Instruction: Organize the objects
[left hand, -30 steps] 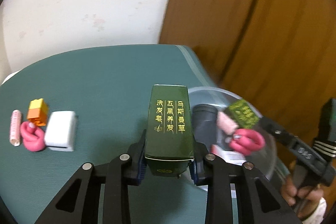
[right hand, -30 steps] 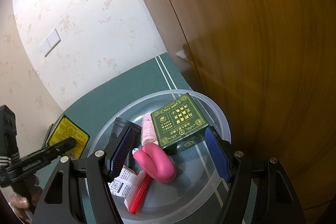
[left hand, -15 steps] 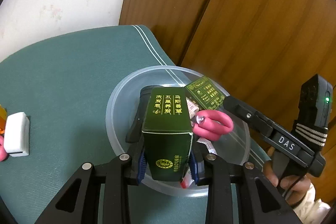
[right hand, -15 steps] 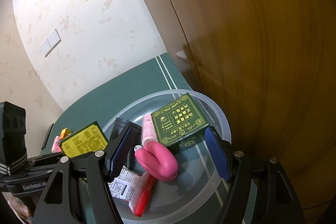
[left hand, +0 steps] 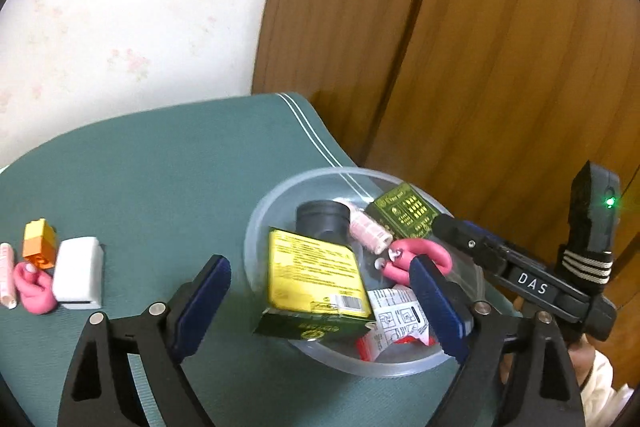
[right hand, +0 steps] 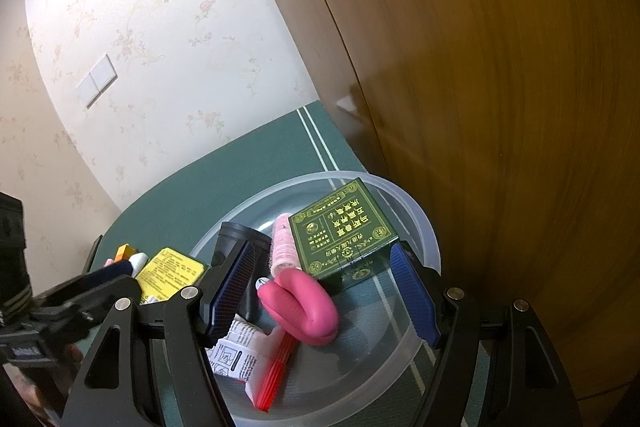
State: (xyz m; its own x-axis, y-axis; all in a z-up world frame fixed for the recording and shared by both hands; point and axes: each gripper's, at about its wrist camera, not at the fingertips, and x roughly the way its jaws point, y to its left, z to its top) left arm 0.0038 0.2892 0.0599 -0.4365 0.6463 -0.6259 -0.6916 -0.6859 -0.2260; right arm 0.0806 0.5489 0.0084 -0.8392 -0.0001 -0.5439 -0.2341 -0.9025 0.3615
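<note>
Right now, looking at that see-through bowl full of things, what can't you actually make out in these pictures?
- Small print on the yellow-faced box: blurred in the left wrist view.
- Black cylinder: its lower part hidden by that box.
- White packet in the bowl: partly covered by the right tool.
- Pink roll at the left edge: cut off.

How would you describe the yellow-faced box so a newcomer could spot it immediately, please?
Find the clear plastic bowl on the green table. Leaning over its near-left rim is the box, between the open left gripper fingers. Unlike the other green box, its face is bright yellow.
</note>
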